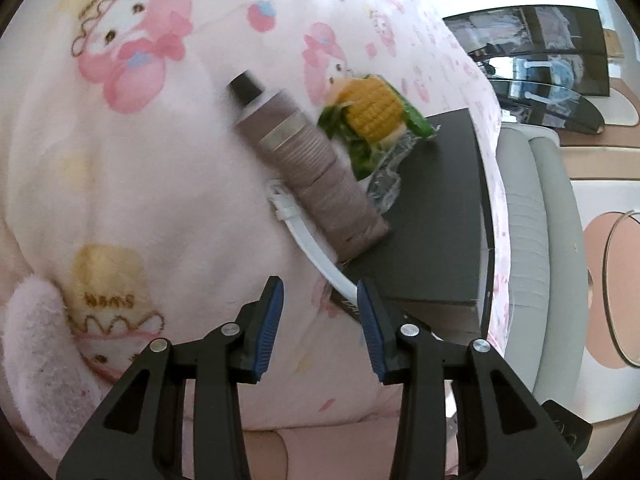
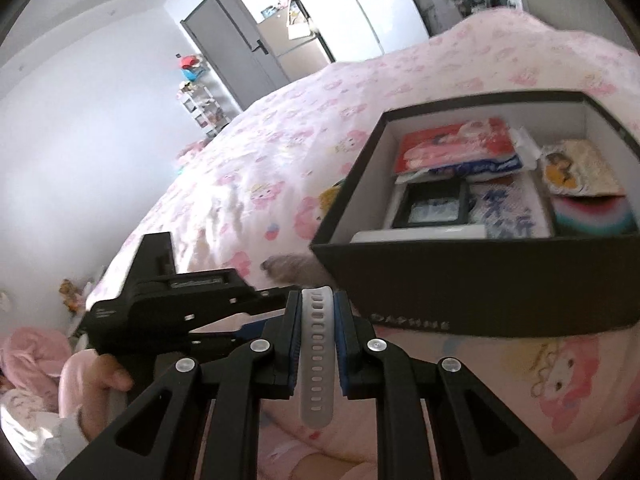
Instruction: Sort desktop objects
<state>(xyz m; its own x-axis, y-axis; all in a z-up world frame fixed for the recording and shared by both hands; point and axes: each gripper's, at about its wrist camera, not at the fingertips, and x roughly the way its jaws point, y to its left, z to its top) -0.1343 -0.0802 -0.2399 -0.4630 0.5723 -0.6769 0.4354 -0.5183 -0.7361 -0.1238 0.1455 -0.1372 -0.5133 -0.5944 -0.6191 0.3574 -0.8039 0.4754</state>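
On the pink cartoon-print blanket (image 1: 140, 168) in front of your left gripper (image 1: 320, 320), a brown ribbed umbrella (image 1: 304, 152) lies at a slant, its dark tip up toward the left and its butt end resting against the corner of the black box (image 1: 436, 232). Just beside it, on the far side, sits a toy corn cob (image 1: 376, 108) in crinkled clear wrap, half on the blanket and half against the box's edge. A white strap (image 1: 320, 252) curves out from under the umbrella down toward your left fingers, whose blue pads (image 1: 272, 328) stand apart with nothing pinched between them; that gripper is released, hovering over bare blanket with the strap's end close by the right-hand pad. In the right wrist view, your right gripper (image 2: 318, 344) is clenched on a grey perforated watch band (image 2: 316, 356), which stands upright between the pads. Beyond it the black box (image 2: 480, 280) sits open on the blanket, white-lined and already holding a red packet (image 2: 452, 144), a small black frame (image 2: 432, 204) and other packets. Your left hand (image 2: 96, 380) shows at lower left, wrapped around the other gripper's handle.
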